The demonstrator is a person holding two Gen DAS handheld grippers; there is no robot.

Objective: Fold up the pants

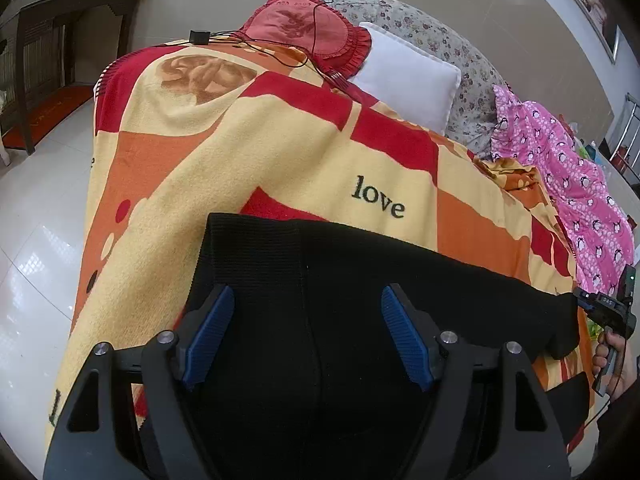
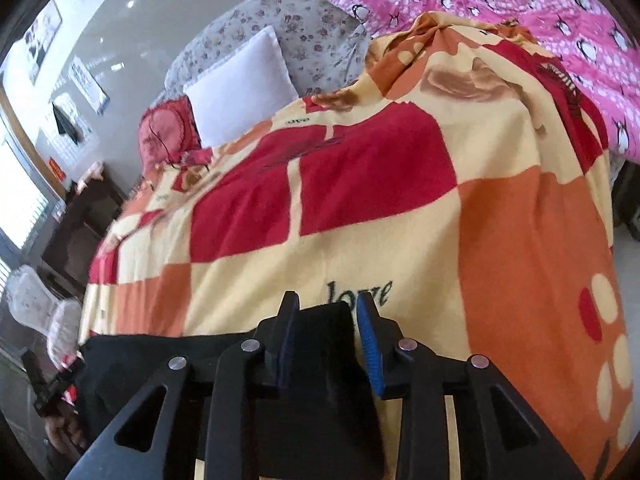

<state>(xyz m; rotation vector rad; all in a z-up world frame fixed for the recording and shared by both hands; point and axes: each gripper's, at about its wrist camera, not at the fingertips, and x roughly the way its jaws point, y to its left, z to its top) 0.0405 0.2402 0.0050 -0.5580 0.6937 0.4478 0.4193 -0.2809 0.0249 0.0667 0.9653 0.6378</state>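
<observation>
Black ribbed-knit pants lie spread directly beneath and ahead of the left tongs, on a fleece blanket patterned in cream, orange and red blocks that covers the bed. Left tongs stand wide, both blue ribbed pads apart over the dark cloth with nothing between them; whether the tips touch the fabric cannot be told. The waistband edge of the pants runs across just beyond the fingertips, and the printed word "love" sits on the blanket just past that edge. In the right wrist view, the right tongs are narrowed around a raised fold of the same black cloth, which fills the gap between the pads and is held; the rest of the garment stretches away to the left of these tongs along the near edge of the blanket. Beyond the left tongs, at the far end of the bed, rest a red ruffled round cushion with a thin black cable across it and a plain white square pillow beside it. A pink penguin-print quilt lies far right of the left tongs.
</observation>
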